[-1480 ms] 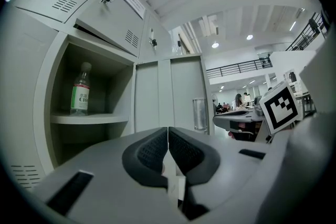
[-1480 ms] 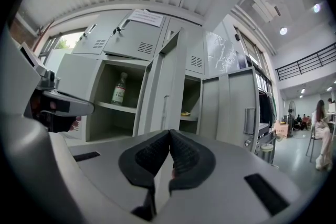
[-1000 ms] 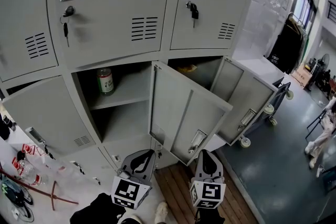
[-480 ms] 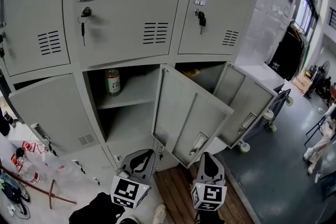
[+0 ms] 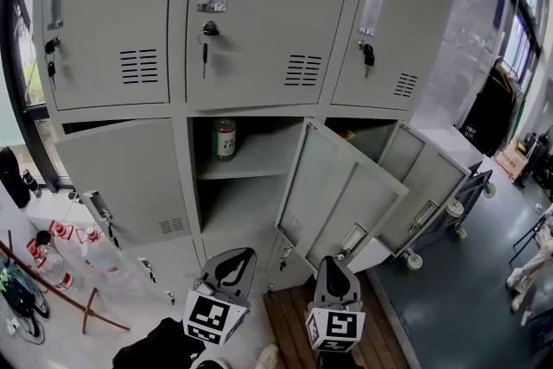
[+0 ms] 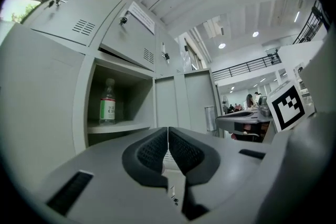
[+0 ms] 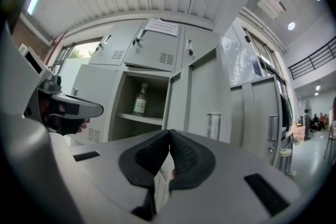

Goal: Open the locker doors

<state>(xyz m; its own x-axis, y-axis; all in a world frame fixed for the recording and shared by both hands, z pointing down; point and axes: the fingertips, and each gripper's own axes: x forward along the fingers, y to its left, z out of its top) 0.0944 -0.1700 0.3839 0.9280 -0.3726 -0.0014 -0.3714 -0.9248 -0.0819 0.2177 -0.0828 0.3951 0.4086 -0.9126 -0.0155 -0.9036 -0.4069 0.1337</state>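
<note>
Grey lwr locker doors [image 5: 344,196] open, top 3 shut.

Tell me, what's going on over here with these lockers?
A person faces a bank of grey lockers with a two-jaw gripper in each hand. The left gripper and the right gripper are both shut, empty and touching nothing. The upper doors are closed. The three doors just below stand open, and a bottle shows in the middle compartment.
</note>
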